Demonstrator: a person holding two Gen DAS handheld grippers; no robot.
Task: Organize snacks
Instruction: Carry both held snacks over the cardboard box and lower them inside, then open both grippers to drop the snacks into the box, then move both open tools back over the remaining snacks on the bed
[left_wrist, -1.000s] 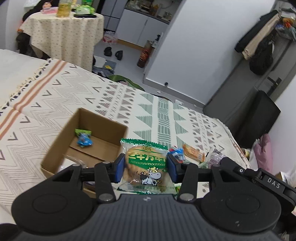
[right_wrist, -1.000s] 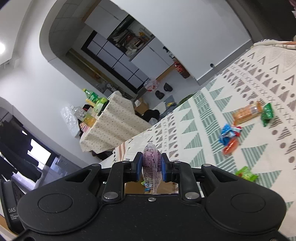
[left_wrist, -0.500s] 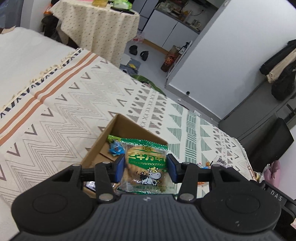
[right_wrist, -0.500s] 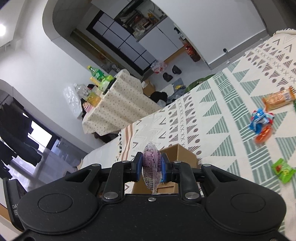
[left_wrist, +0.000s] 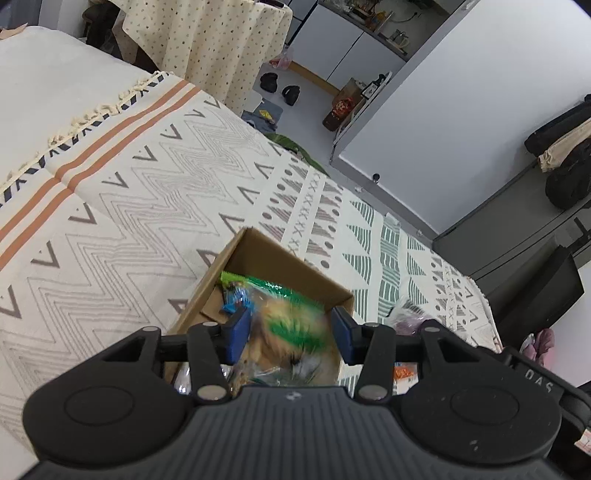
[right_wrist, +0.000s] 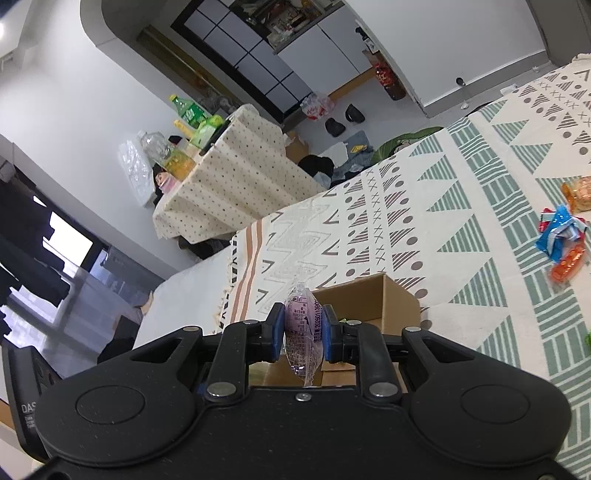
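the left wrist view looks down into the open cardboard box sitting on the patterned blanket of the bed. the left tongs hang over the box with their blue pads spread wide; between them, blurred, is the green snack packet, and it is hard to tell whether the pads touch it, though a gap shows at the right pad. a small blue wrapped candy lies in the box by the far left wall. just right of the box a clear purplish packet lies on the blanket.

the right wrist view shows what the other cannot: the right tongs pinch a clear purple snack pouch tight between their pads, edge-on and upright, above the near side of the same box. well to the right, loose snacks lie on the blanket: a blue wrapper, an orange candy just beside it, and an orange packet at the frame's edge. beyond the bed stands a dotted tablecloth surface carrying bottles.
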